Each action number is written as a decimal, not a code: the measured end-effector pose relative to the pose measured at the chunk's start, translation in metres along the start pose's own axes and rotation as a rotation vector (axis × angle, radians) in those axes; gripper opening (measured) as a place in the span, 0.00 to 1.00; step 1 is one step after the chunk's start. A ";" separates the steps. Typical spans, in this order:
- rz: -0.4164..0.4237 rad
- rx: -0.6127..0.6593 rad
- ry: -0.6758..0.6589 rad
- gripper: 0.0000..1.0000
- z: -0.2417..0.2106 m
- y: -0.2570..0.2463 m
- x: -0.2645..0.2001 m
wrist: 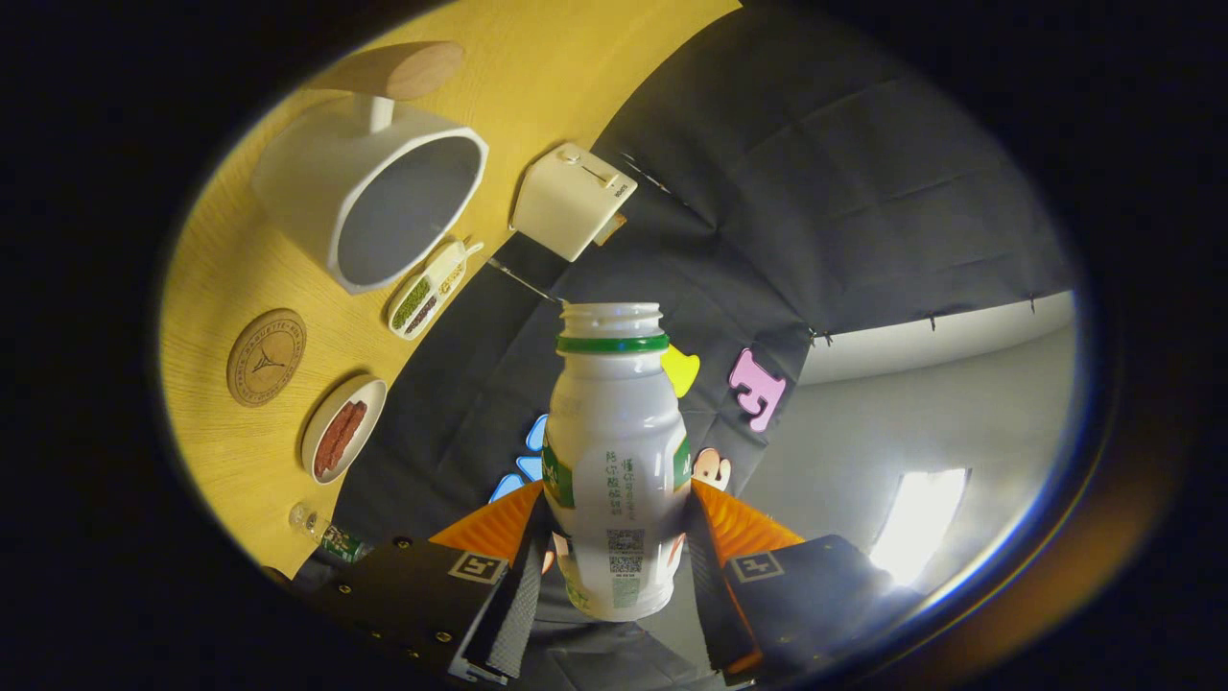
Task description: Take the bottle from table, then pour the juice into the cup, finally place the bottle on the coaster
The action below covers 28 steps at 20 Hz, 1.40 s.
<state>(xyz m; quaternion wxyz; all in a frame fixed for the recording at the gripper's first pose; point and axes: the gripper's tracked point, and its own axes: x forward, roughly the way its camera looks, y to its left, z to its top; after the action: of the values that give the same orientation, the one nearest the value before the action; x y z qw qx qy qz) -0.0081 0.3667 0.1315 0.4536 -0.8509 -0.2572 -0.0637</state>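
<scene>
A white plastic bottle [614, 461] with a green neck ring and no cap sits between my two orange fingers. My gripper [614, 537] is shut on the bottle, pads pressing both its sides. The view is rolled hard to one side, so the yellow wooden table [240, 422] runs up the left. On it stands a large white cup [369, 197] with a wooden handle, its mouth facing me, well beyond the bottle's open neck. A round cork coaster [267, 357] lies on the table nearer to me than the cup.
A white toaster [573, 200] stands past the cup by the black cloth wall. A small tray of beans [427, 290], a dish with red strips [343, 428] and a small glass bottle [326, 536] lie along the table's edge.
</scene>
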 end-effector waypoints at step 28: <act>0.438 1.272 0.130 0.70 0.016 0.102 -0.008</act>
<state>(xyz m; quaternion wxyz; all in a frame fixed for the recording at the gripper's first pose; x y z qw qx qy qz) 0.0336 0.3304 0.0441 0.8832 -0.4452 -0.0384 0.1423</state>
